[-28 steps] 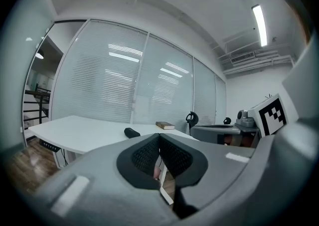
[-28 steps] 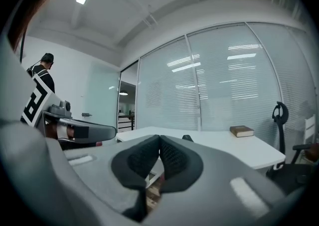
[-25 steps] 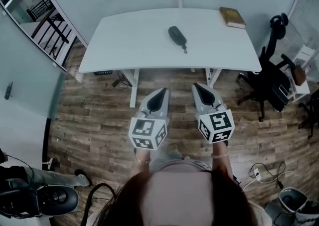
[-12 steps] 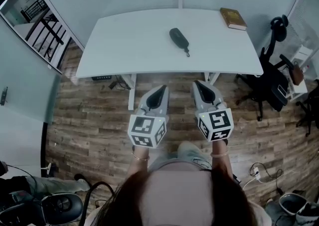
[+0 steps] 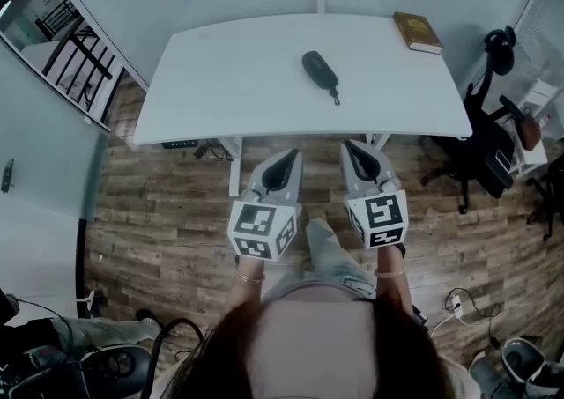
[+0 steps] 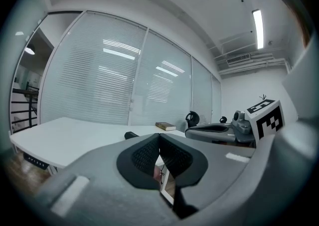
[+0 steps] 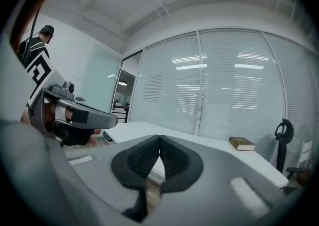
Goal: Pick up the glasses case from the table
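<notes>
A dark oval glasses case (image 5: pixel 319 70) with a short strap lies near the middle of the white table (image 5: pixel 220 80). In the left gripper view only its end (image 6: pixel 130 134) peeks over the jaws. My left gripper (image 5: pixel 284 162) and right gripper (image 5: pixel 356 155) hang side by side over the wooden floor, just short of the table's near edge and well apart from the case. Both are shut with nothing between the pads, as the left gripper (image 6: pixel 159 146) and the right gripper (image 7: pixel 159 147) show in their own views.
A brown book (image 5: pixel 417 31) lies at the table's far right corner, also seen as the book (image 7: pixel 242 143). A black office chair (image 5: pixel 480 137) stands to the right of the table. Cables and a power strip (image 5: pixel 454 305) lie on the floor at the lower right. Glass walls with blinds run behind the table.
Both grippers have moved forward toward the table's near edge, still shut. The table and case sit slightly lower in the head view.
</notes>
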`<control>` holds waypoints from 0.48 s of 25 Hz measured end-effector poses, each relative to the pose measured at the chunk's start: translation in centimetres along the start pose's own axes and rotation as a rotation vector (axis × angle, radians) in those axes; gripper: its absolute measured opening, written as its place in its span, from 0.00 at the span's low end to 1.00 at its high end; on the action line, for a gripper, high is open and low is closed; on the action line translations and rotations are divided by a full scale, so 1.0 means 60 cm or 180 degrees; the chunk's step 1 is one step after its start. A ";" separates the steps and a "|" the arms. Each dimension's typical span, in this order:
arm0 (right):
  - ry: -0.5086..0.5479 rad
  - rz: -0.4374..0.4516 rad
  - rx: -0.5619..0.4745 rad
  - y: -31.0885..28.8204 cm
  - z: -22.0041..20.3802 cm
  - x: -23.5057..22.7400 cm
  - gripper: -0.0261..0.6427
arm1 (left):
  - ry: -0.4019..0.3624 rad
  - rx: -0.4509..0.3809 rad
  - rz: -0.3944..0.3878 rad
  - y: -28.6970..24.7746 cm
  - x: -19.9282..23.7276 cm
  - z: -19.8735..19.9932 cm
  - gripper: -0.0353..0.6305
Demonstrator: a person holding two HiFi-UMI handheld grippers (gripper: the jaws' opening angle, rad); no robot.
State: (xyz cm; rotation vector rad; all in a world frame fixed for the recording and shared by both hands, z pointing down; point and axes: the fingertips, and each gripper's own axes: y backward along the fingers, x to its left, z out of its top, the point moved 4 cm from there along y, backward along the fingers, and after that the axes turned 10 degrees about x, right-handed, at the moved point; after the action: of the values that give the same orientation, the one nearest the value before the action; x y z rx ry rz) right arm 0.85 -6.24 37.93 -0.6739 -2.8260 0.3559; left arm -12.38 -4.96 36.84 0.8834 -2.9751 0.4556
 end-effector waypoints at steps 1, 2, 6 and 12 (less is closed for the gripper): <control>-0.0011 -0.0005 -0.0002 -0.006 0.000 -0.003 0.04 | -0.0001 0.0001 -0.0002 -0.005 0.003 0.001 0.06; -0.0027 -0.0008 -0.0007 -0.011 0.001 -0.006 0.04 | -0.0001 0.0003 -0.0004 -0.009 0.007 0.002 0.06; -0.0120 0.0001 -0.0045 -0.038 0.004 -0.025 0.04 | -0.0008 0.0017 -0.0011 -0.040 0.021 0.010 0.06; -0.0190 -0.0005 0.0038 -0.082 0.005 -0.058 0.04 | -0.0045 0.0040 -0.0034 -0.093 0.041 0.026 0.06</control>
State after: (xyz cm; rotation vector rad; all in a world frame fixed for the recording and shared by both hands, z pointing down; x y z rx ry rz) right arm 1.78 -12.18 38.53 -0.6697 -2.8781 0.3987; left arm -11.36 -11.15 37.05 0.9066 -2.9820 0.4701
